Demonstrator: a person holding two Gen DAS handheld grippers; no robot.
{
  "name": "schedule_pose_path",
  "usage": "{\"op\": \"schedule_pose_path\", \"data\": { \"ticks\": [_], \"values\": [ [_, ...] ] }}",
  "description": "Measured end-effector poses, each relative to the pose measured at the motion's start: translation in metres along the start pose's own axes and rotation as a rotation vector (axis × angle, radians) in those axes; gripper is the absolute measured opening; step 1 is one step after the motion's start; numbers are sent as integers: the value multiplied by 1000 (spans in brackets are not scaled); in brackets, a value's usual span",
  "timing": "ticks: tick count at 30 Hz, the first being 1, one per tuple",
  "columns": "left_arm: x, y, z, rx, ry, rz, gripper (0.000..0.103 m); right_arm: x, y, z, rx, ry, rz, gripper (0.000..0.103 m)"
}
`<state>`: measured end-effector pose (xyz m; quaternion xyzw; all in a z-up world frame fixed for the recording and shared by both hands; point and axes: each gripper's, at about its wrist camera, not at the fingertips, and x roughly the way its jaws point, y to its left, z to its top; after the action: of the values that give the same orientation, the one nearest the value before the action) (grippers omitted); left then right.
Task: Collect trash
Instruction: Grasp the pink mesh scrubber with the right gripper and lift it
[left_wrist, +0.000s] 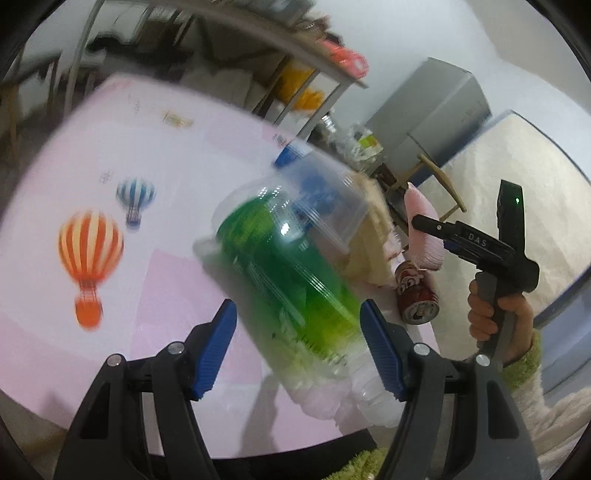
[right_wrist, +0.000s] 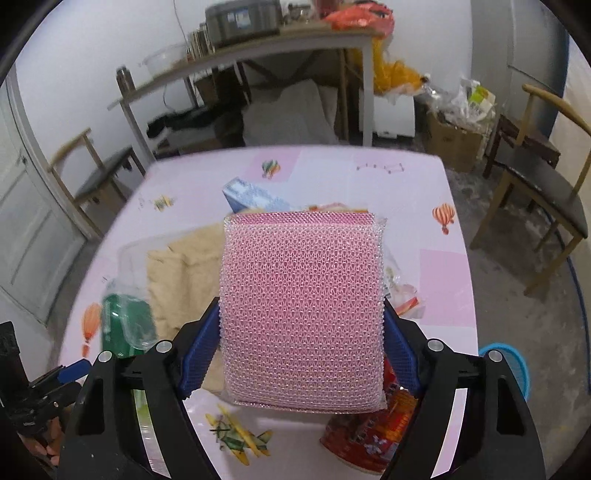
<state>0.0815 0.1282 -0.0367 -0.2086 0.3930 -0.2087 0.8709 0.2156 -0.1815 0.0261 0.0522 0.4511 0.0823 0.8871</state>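
Note:
A clear plastic bottle (left_wrist: 295, 280) with a green label hangs tilted above the pink tablecloth (left_wrist: 122, 155), and my left gripper (left_wrist: 297, 306) is shut on it near its base. The same bottle (right_wrist: 125, 321) appears at the lower left of the right wrist view. My right gripper (right_wrist: 300, 301) is shut on a pink mesh sponge (right_wrist: 303, 310), which fills the middle of that view. In the left wrist view the right gripper (left_wrist: 424, 225) is at the right, a hand on its handle, with the sponge (left_wrist: 424, 240) off the table. A red can (left_wrist: 417, 295) lies below it.
A beige cloth (right_wrist: 177, 266), a blue box (right_wrist: 251, 199), a crumpled wrapper (right_wrist: 402, 299) and a red package (right_wrist: 369, 435) lie on the table (right_wrist: 424, 192). A blue basket (right_wrist: 509, 369) stands off its right edge. Wooden chairs (right_wrist: 535, 184) and a cluttered shelf table (right_wrist: 258, 55) stand beyond.

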Motion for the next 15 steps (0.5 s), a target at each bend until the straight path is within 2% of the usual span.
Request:
{"op": "schedule_pose_path", "data": {
  "ticks": [5, 9, 11, 15],
  "values": [
    [-1, -46, 19, 258, -43, 19, 67, -24, -8, 3, 38, -86, 29, 75],
    [18, -90, 38, 513, -49, 53, 70, -39, -19, 2, 67, -140, 39, 75],
    [35, -107, 47, 633, -25, 71, 71, -43, -25, 0, 82, -155, 46, 75],
    [74, -130, 62, 787, 44, 124, 72, -42, -38, -5, 117, -167, 73, 75]
  ]
}}
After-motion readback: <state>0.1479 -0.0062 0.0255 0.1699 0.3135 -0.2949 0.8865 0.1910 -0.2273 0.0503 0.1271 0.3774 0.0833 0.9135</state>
